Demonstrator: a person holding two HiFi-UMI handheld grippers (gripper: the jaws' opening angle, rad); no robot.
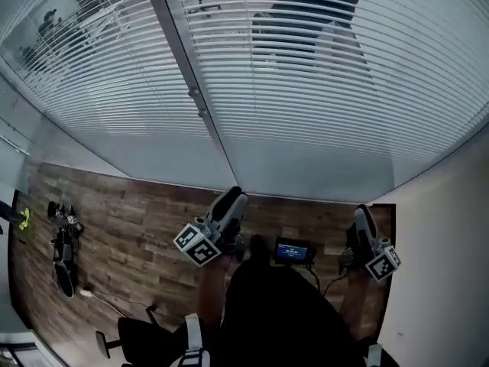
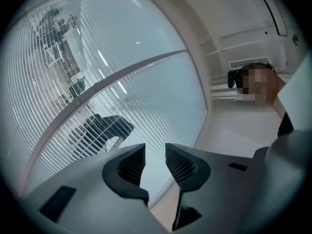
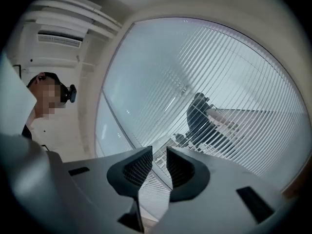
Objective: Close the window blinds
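White slatted window blinds [image 1: 306, 75] hang over a glass wall split by a grey mullion [image 1: 183, 75]; the slats stand apart and dark shapes show through the gaps. My left gripper [image 1: 231, 196] is held low, short of the glass, touching nothing. The left gripper view has the blinds [image 2: 97, 96] beyond my left gripper [image 2: 155, 162], whose jaws stand apart with nothing between them. My right gripper [image 1: 361, 214] hangs further right, near the wall corner. The right gripper view shows the blinds [image 3: 219, 82] past my right gripper [image 3: 159, 165], with a narrow empty gap between its jaws.
Wood-look floor [image 1: 130, 228] runs along the foot of the glass. Black gear [image 1: 63, 258] lies on the floor at the left, and a chair base [image 1: 114, 342] stands near my feet. A plain white wall [image 1: 443, 228] closes the right side. A small lit screen [image 1: 293, 252] sits between the grippers.
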